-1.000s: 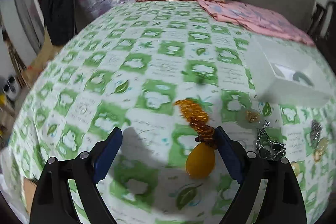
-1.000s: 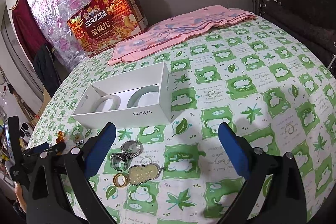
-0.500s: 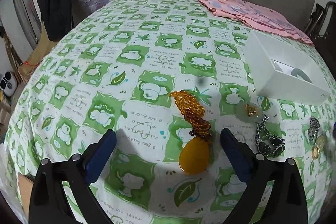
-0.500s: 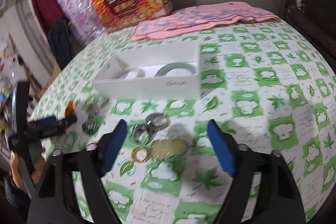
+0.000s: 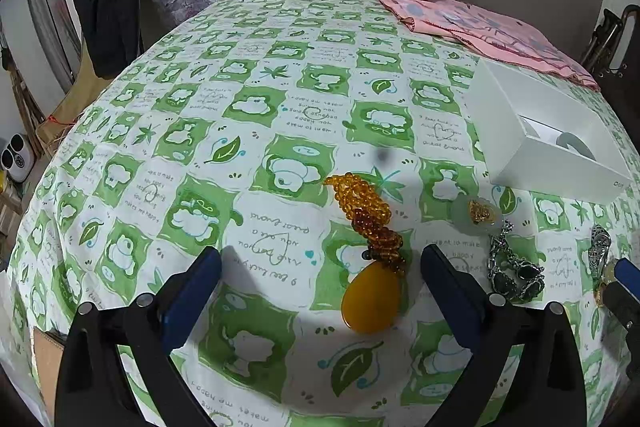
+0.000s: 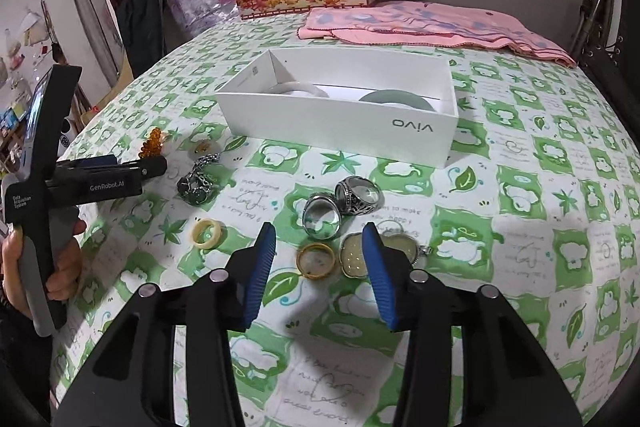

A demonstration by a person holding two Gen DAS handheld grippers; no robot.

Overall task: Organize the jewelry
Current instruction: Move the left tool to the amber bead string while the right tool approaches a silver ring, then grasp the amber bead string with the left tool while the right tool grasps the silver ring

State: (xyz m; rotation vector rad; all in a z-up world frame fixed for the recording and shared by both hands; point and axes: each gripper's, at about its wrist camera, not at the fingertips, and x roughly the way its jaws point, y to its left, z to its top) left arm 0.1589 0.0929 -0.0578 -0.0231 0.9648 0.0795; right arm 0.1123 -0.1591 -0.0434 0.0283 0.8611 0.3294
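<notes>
Your left gripper (image 5: 320,279) hangs spread wide over the green-and-white patterned table (image 5: 248,131), its jaws flanking the amber bead necklace with a yellow teardrop pendant (image 5: 370,259). Your right gripper (image 6: 320,263) is also spread, empty, just above the gold ring (image 6: 316,261) and pale scalloped locket (image 6: 356,259), near the open white cardboard box (image 6: 340,123).

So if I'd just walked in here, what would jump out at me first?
Probably the amber bead necklace with its big yellow teardrop pendant, lying on the green-and-white tablecloth between the open left gripper's blue fingers. Next, the open white box mid-table holding two bangles, with rings and a pendant scattered in front of it, just ahead of the open right gripper.
</notes>
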